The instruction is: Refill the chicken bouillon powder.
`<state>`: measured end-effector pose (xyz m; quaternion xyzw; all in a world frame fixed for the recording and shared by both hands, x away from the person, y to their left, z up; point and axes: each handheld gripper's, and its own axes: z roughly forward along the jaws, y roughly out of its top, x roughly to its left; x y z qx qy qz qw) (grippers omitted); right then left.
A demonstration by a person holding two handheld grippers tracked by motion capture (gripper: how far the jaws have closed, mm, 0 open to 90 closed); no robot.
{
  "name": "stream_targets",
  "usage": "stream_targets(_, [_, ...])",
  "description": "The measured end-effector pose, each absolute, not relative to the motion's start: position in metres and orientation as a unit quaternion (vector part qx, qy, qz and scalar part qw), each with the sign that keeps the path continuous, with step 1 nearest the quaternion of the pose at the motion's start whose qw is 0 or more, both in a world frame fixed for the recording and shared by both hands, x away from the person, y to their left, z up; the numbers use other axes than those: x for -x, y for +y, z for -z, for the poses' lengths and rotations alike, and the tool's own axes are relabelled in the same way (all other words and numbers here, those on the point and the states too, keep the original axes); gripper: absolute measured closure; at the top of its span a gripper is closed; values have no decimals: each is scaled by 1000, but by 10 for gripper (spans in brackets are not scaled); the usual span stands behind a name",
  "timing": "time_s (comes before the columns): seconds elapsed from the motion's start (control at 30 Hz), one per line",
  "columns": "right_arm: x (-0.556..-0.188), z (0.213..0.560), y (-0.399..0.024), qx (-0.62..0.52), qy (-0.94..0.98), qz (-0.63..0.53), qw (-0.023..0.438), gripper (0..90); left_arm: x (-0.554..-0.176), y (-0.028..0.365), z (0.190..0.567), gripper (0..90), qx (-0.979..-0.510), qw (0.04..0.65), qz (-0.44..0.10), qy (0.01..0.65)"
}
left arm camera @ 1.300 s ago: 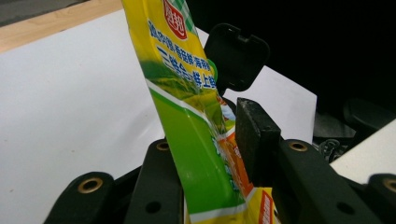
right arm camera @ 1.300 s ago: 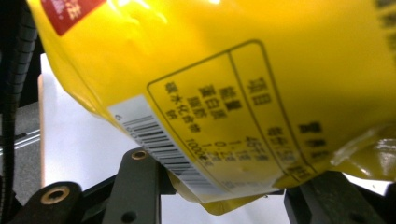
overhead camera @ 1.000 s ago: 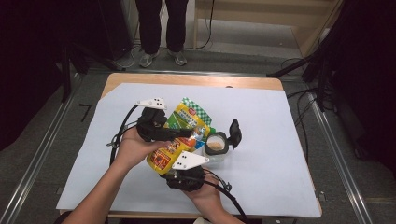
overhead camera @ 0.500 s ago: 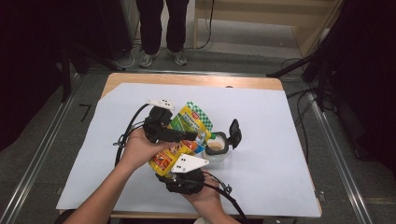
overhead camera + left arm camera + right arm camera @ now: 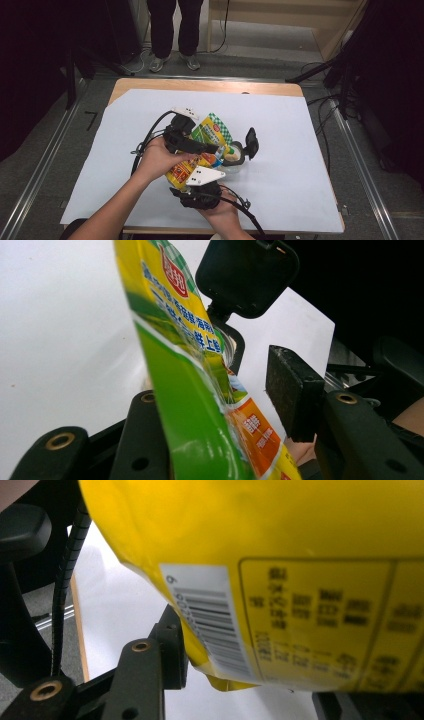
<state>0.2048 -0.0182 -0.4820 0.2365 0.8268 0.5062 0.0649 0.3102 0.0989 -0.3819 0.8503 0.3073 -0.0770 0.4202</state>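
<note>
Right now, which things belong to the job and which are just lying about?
In the job: pouch; open jar with its lid flipped back; left gripper, jaws just opened, pouch between them; right gripper at the pouch's near end.
Lying about: white sheet; table; a bystander's legs beyond it.

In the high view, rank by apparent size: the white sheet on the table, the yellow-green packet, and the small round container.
1. White sheet, by far the largest.
2. Yellow-green packet, partly hidden by the hands and tongs.
3. Round container, smallest; its black lid stands open beside it.
</note>
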Motion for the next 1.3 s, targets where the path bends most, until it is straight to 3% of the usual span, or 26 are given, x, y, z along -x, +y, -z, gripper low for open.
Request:
stream_targets(0.17, [-204, 485, -17, -245, 828, -501, 58, 521, -310, 92, 383, 580, -854, 414, 81, 304])
stream_targets(0.43, [-207, 480, -21, -249, 820, -512, 51, 598, -312, 93, 381, 574, -854, 406, 81, 315])
stream_targets(0.8, [-207, 473, -22, -255, 810, -527, 36, 564, -314, 90, 376, 543, -861, 390, 84, 316])
stream_targets(1.03, [-207, 473, -22, -252, 813, -524, 47, 607, -314, 89, 375, 544, -861, 390, 81, 315])
stream_targets(1.3, [-210, 471, -24, -273, 799, -535, 30, 606, -314, 88, 376, 494, -863, 388, 83, 312])
